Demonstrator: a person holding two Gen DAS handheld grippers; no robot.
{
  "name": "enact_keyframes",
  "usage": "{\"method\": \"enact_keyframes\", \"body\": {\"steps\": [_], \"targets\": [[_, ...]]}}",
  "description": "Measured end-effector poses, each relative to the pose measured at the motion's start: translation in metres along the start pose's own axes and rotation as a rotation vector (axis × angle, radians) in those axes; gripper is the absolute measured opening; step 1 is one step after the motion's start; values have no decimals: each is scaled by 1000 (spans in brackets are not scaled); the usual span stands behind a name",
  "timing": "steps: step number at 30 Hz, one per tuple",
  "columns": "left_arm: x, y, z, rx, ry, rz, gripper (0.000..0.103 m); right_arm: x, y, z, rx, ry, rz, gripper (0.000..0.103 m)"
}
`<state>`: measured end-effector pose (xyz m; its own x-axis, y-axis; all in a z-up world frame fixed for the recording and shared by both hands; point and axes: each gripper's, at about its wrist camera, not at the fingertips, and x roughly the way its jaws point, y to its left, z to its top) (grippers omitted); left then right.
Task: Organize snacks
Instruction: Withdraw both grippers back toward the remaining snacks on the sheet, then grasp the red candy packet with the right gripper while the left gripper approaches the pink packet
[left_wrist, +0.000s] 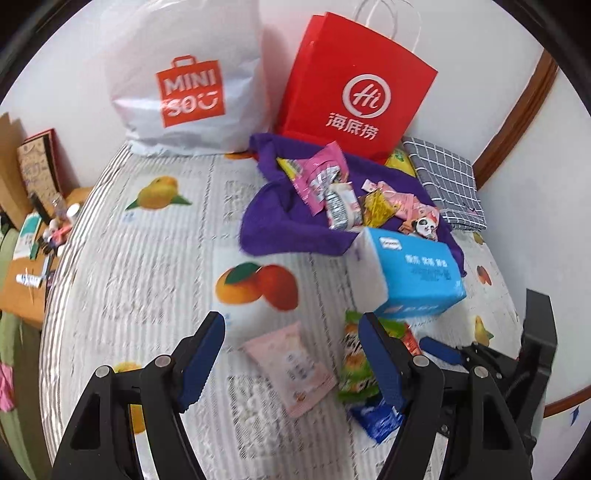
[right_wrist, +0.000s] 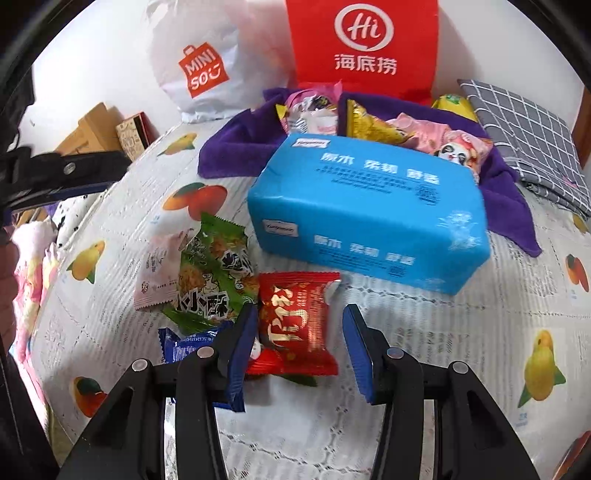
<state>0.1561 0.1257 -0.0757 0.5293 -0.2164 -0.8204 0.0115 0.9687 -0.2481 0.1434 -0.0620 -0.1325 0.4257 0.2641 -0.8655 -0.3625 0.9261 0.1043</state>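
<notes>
A red snack packet (right_wrist: 295, 321) lies on the fruit-print tablecloth (right_wrist: 406, 350) between the fingers of my right gripper (right_wrist: 301, 314). The left finger touches the packet's edge and the right finger stands a little off it, so the gripper is open. Beside the red packet lie a green packet (right_wrist: 210, 269), a pale pink packet (right_wrist: 159, 273) and a blue packet (right_wrist: 184, 347). My left gripper (left_wrist: 291, 354) hangs open above the pink packet (left_wrist: 291, 369), holding nothing. The green packet (left_wrist: 354, 362) is partly hidden by its right finger.
A blue tissue pack (right_wrist: 369, 214) sits just behind the loose packets. Behind it a purple cloth (right_wrist: 236, 155) holds several more snacks. A red paper bag (right_wrist: 362, 44), a white Miniso bag (right_wrist: 207, 66) and a folded grey checked cloth (right_wrist: 528, 140) stand by the wall.
</notes>
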Motion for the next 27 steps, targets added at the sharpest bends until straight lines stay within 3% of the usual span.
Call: {"method": "enact_keyframes", "body": {"steps": [4, 10, 15, 19, 23, 27], "targets": [[-3, 11, -9, -21, -1, 14, 73, 17, 7, 2, -28, 30, -30, 48], [2, 22, -23, -38, 19, 29, 73, 1, -1, -5, -18, -33, -27, 41], [13, 22, -33, -49, 40, 39, 73, -27, -33, -16, 30, -119, -132, 41], [26, 17, -45, -54, 52, 48, 73, -34, -77, -31, 152, -135, -200, 41], [42, 11, -55, -83, 52, 31, 73, -28, -109, -43, 246, -139, -183, 41], [47, 4, -57, -94, 18, 36, 73, -23, -118, -47, 264, -147, -157, 41]]}}
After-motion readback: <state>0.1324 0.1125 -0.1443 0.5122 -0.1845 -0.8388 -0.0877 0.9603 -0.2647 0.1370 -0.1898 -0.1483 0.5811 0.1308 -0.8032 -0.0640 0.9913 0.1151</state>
